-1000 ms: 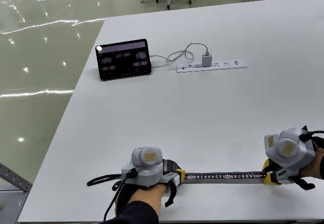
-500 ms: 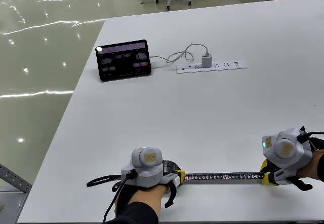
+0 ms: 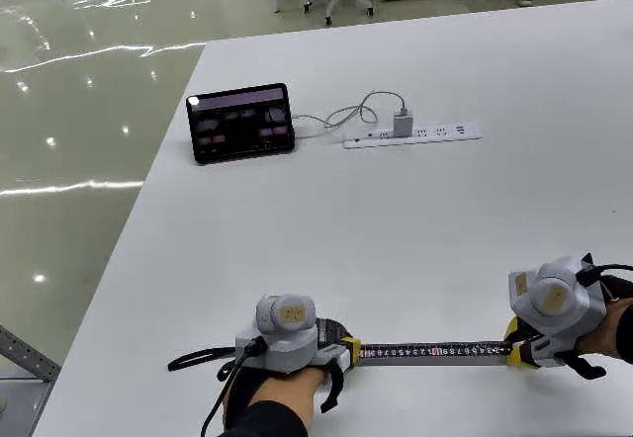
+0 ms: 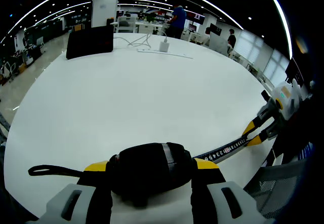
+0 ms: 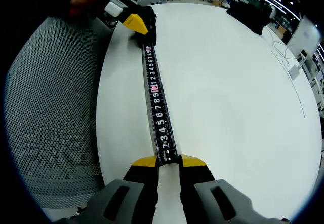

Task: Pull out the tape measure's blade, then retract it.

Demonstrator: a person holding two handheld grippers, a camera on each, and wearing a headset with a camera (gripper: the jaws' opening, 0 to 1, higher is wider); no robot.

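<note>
Jaws of the left gripper are clamped around the black tape measure case, its wrist strap trailing behind, while the right gripper has its yellow-tipped jaws pinched together on the free end of the blade. The blade lies flat and straight, numbers up, along the near edge of the white table. Well apart at the far side stand a dark tablet and a white power strip with a charger plugged in, and a grey mesh chair sits just off the table edge.
</note>
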